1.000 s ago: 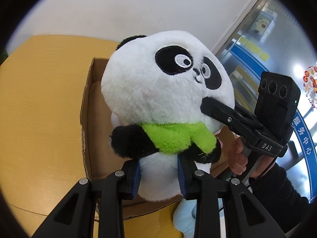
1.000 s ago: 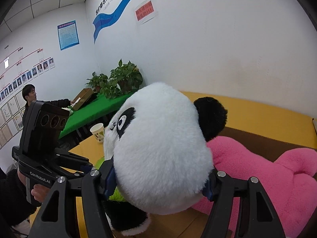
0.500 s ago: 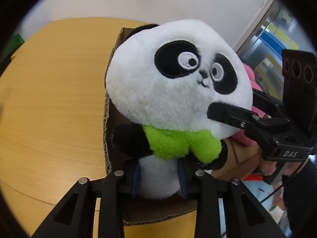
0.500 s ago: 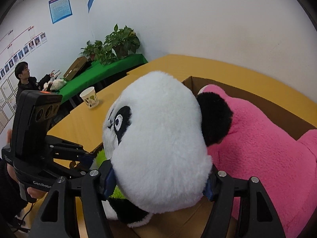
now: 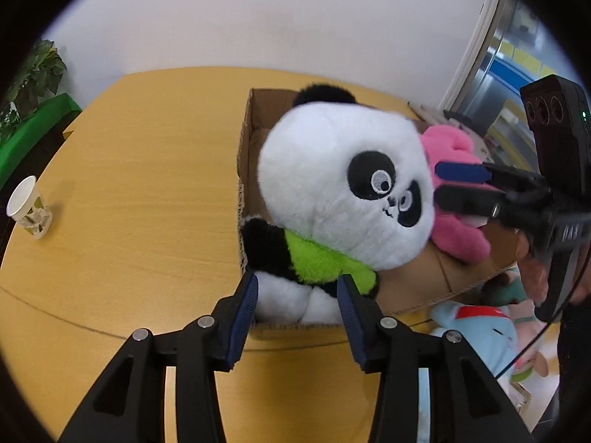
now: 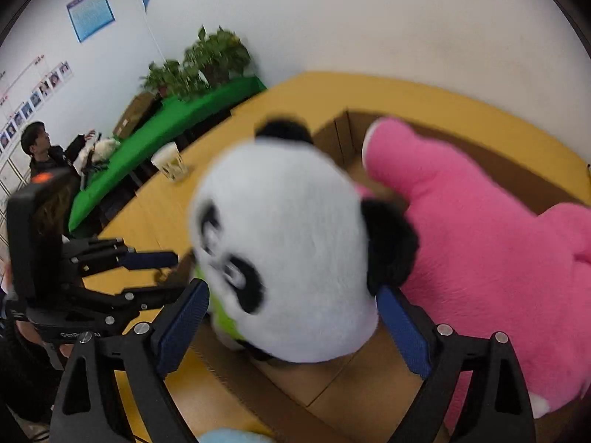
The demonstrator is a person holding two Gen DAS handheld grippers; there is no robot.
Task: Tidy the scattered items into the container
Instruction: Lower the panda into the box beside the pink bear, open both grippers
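Left wrist view, L to R: potted plant (image 5: pixel 31 74) on a green-covered bench at far left edge; paper cup (image 5: pixel 28 207) upright on the yellow table (image 5: pixel 140 170), well apart from the cardboard box (image 5: pixel 246 155). Plush panda (image 5: pixel 343 203) sits in the box's near-left corner, tilted, head leaning to the right, green scarf under its chin, one black arm over the box wall. Left gripper (image 5: pixel 297 297) w/ jaws part open; they've just been opening, blue pads now stand either side of the panda's white belly w/ small gaps, so it isn't clamped. Pink plush (image 5: pixel 458 229) lies in the box behind & right of the panda's head, touching it. Right gripper (image 5: pixel 447 184) comes in from the right, fingertips just beside the panda's cheek. Blue plush (image 5: pixel 480 332) lies outside the box, past its near-right wall. Right wrist view, L to R: a seated person in the bkgd at far left; left gripper (image 6: pixel 168 275) low left; right gripper (image 6: pixel 293 295) w/ jaws wide, just been opening, pads flanking the panda's head (image 6: pixel 280 243) w/o pressing; pink plush (image 6: pixel 480 258) fills the box's right side.
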